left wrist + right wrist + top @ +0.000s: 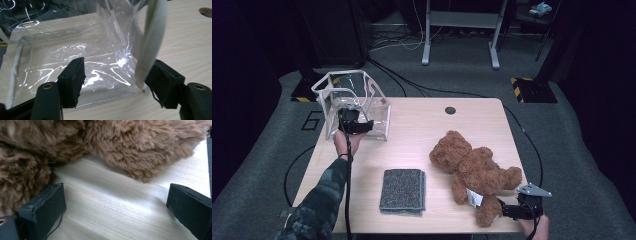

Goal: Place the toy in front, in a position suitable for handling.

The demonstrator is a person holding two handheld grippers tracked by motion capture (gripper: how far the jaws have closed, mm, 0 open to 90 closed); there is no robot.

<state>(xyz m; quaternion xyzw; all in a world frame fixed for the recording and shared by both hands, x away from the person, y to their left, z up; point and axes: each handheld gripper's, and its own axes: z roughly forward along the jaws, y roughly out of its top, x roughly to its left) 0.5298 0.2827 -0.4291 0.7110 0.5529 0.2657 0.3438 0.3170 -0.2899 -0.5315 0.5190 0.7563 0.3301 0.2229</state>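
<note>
A clear plastic bag (352,102) with white edging stands open at the table's far left corner. My left gripper (368,125) is at its near side, open. In the left gripper view the bag's white edge strip (150,42) hangs between the jaws, close to the right one, and neither pad of the gripper (118,72) presses on it. A brown teddy bear (472,167) lies on its back at the right. My right gripper (506,210) is open beside the bear's lower leg, with bare wood between its jaws (115,195) and brown fur (112,142) just beyond.
A folded grey cloth (403,190) lies near the front middle of the wooden table (422,130). A dark cable hole (450,110) sits at the far edge. Cables and a desk frame (459,30) are on the carpet behind.
</note>
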